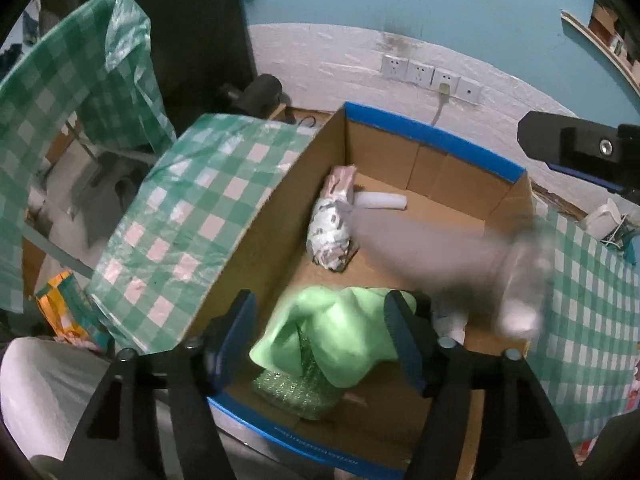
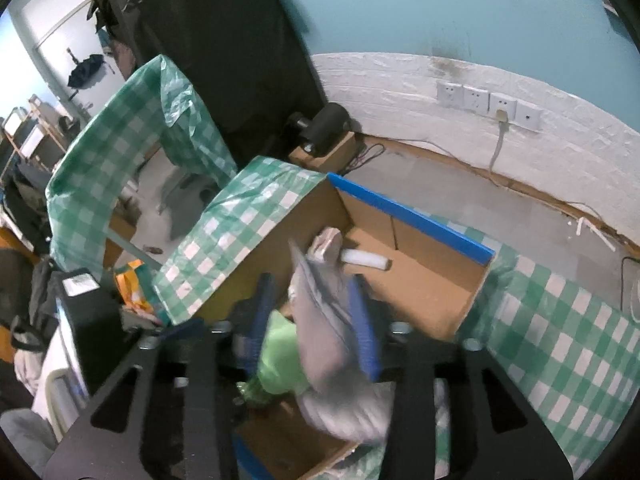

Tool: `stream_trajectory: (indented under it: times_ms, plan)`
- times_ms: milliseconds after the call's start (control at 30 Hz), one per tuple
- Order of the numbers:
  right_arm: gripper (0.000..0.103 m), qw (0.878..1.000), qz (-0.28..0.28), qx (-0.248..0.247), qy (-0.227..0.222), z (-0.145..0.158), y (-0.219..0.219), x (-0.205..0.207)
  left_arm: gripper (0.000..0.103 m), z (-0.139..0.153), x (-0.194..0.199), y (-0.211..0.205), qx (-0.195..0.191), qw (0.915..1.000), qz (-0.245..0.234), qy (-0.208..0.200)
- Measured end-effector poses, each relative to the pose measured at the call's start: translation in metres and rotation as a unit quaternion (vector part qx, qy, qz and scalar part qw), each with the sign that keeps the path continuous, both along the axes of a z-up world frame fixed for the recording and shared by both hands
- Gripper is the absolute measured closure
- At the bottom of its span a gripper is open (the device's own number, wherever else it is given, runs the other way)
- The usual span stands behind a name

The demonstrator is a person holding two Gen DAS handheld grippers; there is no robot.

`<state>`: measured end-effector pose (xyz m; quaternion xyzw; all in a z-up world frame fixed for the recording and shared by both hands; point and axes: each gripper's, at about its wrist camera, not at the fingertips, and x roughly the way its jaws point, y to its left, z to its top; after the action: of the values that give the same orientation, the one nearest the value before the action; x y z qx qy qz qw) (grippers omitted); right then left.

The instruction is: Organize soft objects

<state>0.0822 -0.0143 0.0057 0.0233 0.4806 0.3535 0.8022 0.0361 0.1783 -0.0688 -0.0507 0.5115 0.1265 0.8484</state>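
Both tongs over the box (image 1: pixel 432 136), soft things going in.

My left tongs (image 1: pixel 320 344) stand apart around the green cloth (image 1: pixel 340 320). Right tongs (image 2: pixel 312 320) apart, grey cloth (image 2: pixel 324 320) between them, long axis 11 to 5; grip unclear.

A light green cloth (image 1: pixel 340 332) lies crumpled in the near end of the cardboard box (image 1: pixel 260 224), between the fingers of the left tool (image 1: pixel 320 344) and apart from both, draped over a glittery green piece (image 1: pixel 296 392). Beyond that tool, a rolled white patterned bundle (image 1: pixel 332 232) lies along the box's left wall, with a pink one (image 1: pixel 340 180) and a white tube (image 1: pixel 380 201) past it. A grey cloth (image 2: pixel 328 320), blurred, hangs between the fingers of the right tool (image 2: pixel 316 324).
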Motion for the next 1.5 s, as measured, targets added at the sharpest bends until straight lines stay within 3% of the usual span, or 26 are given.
stream_trajectory:
  times_ms: [267, 400, 567, 867, 1100, 1500]
  plan:
    - [0.046, 1.000, -0.027, -0.008, -0.007, 0.009, -0.024, -0.005, 0.032, 0.017, -0.005, -0.005, 0.008, 0.9999, -0.004, -0.008]
    - [0.042, 0.999, -0.039, -0.025, -0.021, 0.017, -0.034, -0.011, 0.021, 0.029, -0.011, -0.010, 0.011, 0.9998, -0.012, -0.013]
    - [0.039, 0.997, -0.053, -0.038, -0.038, 0.032, -0.046, -0.021, 0.017, 0.045, -0.019, -0.019, 0.022, 0.9991, -0.027, -0.024]
    - [0.036, 0.994, -0.072, -0.061, -0.061, 0.051, -0.060, -0.041, 0.012, 0.066, -0.026, -0.030, 0.016, 0.9983, -0.040, -0.040]
    - [0.035, 0.993, -0.080, -0.061, -0.062, 0.057, -0.086, -0.065, 0.001, 0.077, -0.033, -0.043, 0.020, 0.9969, -0.059, -0.048]
    - [0.034, 0.989, -0.109, -0.054, -0.083, 0.072, -0.124, -0.081, 0.001, 0.097, -0.049, -0.063, 0.022, 0.9924, -0.092, -0.078]
